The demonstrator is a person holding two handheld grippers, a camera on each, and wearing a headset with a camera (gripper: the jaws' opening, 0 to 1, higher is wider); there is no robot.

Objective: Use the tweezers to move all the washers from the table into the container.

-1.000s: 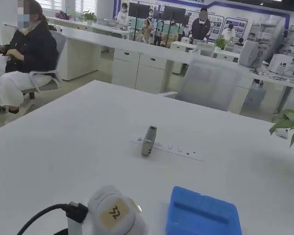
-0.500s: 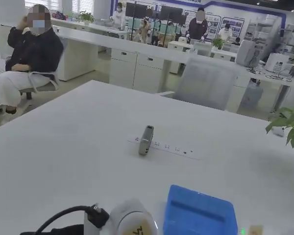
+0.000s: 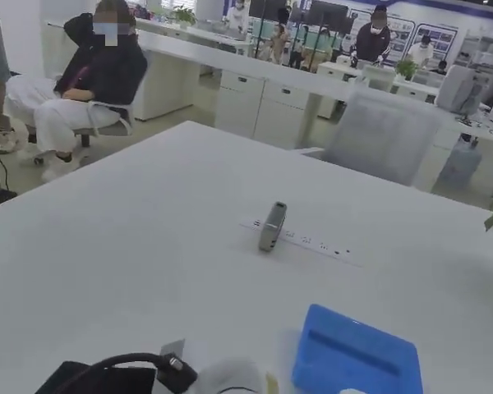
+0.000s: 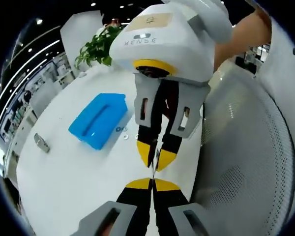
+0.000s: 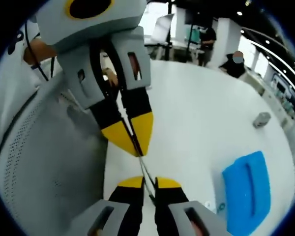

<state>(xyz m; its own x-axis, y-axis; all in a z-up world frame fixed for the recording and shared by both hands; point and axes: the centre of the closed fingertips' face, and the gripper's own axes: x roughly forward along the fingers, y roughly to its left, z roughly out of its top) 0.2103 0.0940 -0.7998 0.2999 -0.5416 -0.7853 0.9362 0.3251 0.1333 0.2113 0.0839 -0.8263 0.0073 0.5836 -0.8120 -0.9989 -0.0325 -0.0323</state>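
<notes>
Tip to tip over the near edge of the white tabletop [image 3: 148, 246]: left gripper [image 4: 152, 184] and right gripper [image 4: 157, 156], yellow-tipped black jaws pointing at each other. Clenched, both pairs, on the same thin silver metal tweezers [image 5: 143, 169], a bare stretch of the strip spanning the short gap between them (too fine to tell whether the tips carry anything).

Seen in the left gripper view, just beyond the right gripper: blue rectangular plastic container [image 4: 99, 119], flat on the tabletop. Loose on the tabletop just beside it, on the side facing the grippers: two small metal washers [image 4: 120, 130], apart from each other and not inside. In the right gripper view, same container to the right of the jaws, one small ring near its corner.

Further out, upright and well apart from the container: small grey boxy device [image 3: 272, 226], at the left end of a strip of sockets [image 3: 312, 240] set flush into the tabletop.

In the head view, container at the near right, open side up, with a long shallow recess along its floor. Curling in at the near left: black cable [image 3: 119, 364]. Beyond the far edge: grey office chair [image 3: 382, 135], white desks, a seated person [image 3: 94, 78] in dark top and white trousers at far left, others standing further back. Past the container in the left gripper view: green potted plant [image 4: 96, 49].
</notes>
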